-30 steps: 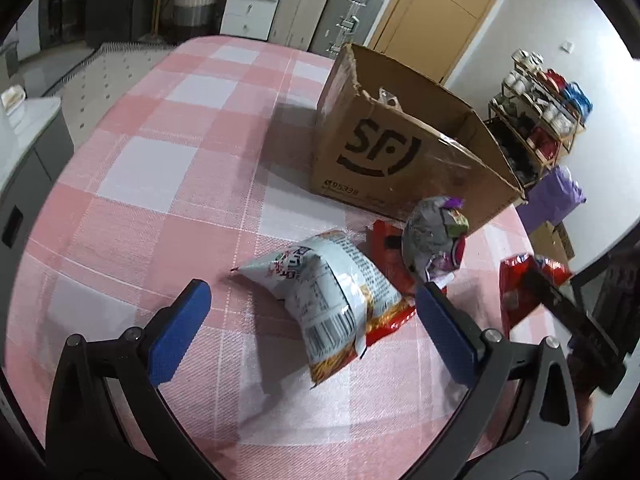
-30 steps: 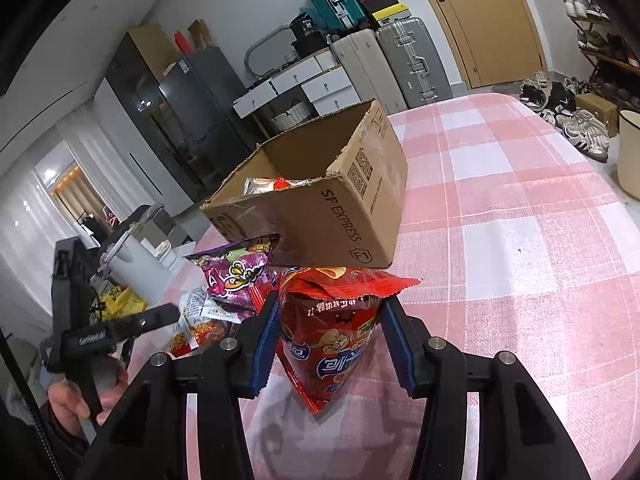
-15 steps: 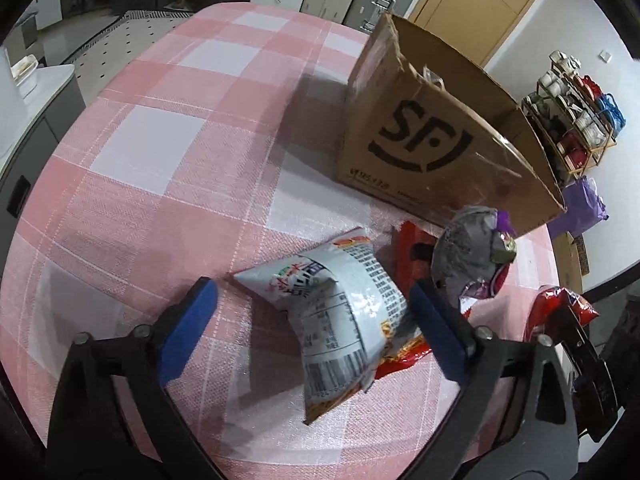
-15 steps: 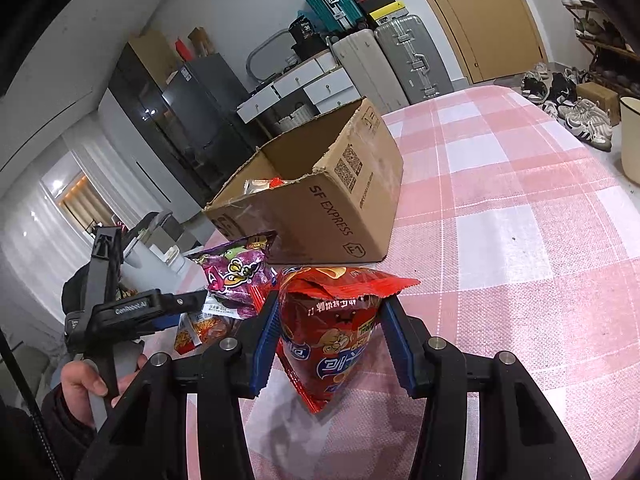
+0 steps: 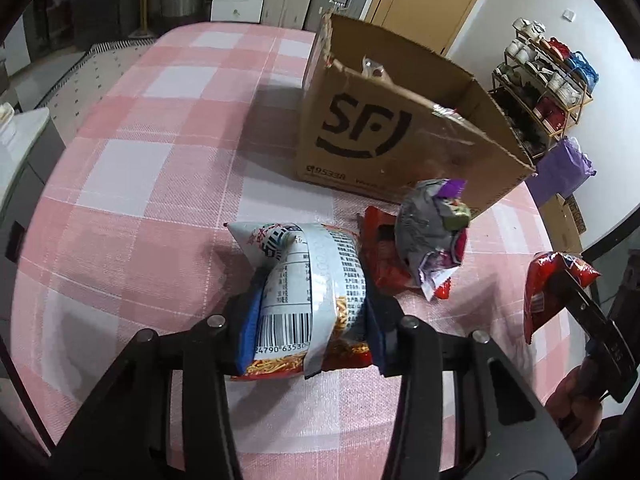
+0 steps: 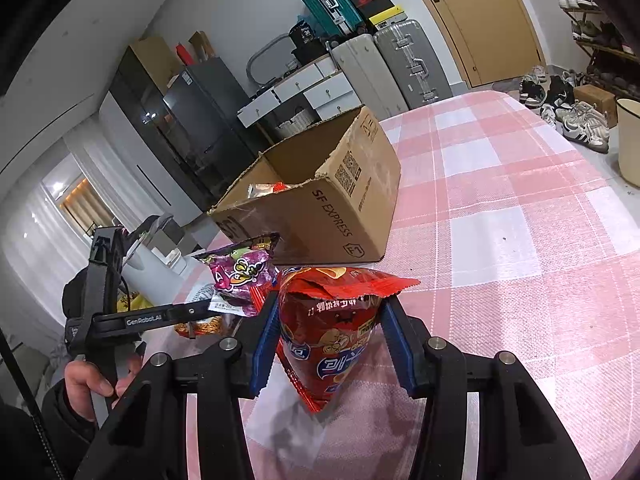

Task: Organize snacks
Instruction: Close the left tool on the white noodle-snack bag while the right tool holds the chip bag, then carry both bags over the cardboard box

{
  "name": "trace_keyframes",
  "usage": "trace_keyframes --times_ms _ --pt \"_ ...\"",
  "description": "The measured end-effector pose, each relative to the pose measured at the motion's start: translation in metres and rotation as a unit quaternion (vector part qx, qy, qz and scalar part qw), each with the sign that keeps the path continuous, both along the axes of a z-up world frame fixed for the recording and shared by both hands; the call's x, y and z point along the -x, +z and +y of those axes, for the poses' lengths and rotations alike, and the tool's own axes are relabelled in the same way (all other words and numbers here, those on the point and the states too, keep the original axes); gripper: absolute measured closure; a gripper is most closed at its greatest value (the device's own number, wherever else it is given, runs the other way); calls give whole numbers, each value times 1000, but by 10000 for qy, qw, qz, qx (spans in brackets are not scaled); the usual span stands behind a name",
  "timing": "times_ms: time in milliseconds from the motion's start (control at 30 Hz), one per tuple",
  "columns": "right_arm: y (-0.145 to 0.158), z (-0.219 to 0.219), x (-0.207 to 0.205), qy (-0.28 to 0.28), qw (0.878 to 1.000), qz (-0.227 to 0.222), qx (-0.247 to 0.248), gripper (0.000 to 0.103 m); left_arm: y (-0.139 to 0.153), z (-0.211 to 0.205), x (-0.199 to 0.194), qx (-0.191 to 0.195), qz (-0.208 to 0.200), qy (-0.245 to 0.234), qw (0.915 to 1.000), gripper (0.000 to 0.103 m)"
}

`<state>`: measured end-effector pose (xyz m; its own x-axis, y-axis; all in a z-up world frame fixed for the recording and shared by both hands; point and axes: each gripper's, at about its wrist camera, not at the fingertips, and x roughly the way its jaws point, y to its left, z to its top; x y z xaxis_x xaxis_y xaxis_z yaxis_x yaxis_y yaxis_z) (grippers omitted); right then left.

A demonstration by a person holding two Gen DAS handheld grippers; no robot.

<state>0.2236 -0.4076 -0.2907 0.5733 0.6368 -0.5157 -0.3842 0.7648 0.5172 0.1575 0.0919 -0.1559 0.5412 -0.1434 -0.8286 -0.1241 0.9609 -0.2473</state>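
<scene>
My left gripper (image 5: pixel 310 314) points down at a white snack bag (image 5: pixel 308 264) lying on the pink checked tablecloth (image 5: pixel 160 160). Its jaws are closing, and the blue pads press both sides of the bag. My right gripper (image 6: pixel 331 334) is shut on a red chip bag (image 6: pixel 328 316), held upright just above the cloth. That red chip bag (image 5: pixel 540 292) also shows at the right edge of the left wrist view. An open SF cardboard box (image 6: pixel 320 208) with snacks inside stands behind. A purple snack bag (image 6: pixel 240 268) and a flat red packet (image 5: pixel 380 260) lie in front of it.
The table's rounded edge runs close on the near side. A shoe rack (image 5: pixel 548 76) and a purple bag (image 5: pixel 564 168) stand beyond the box. Suitcases (image 6: pixel 408 60), white drawers (image 6: pixel 304 96), a door, shoes on the floor (image 6: pixel 580 120) and a pale bin (image 6: pixel 628 140) surround the table.
The left gripper's jaws have come in from wide open onto the white snack bag, squeezing it. The right gripper still holds the red chip bag in about the same place.
</scene>
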Motion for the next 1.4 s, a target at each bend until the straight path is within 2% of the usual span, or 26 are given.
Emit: trace_keyframes --times_ms 267,667,1067,1400 --pt "13 4 12 41 9998 -174 49 54 20 -3 23 -84 -215 -53 9997 63" --pt "44 8 35 25 9988 -460 168 54 66 0 60 -169 -724 -134 9971 63" --pt "86 18 66 138 9969 -773 69 54 104 -2 96 16 -1162 -294 9928 63" --pt "114 20 72 150 9959 -886 79 54 126 -1 106 155 -1367 -375 9898 62"
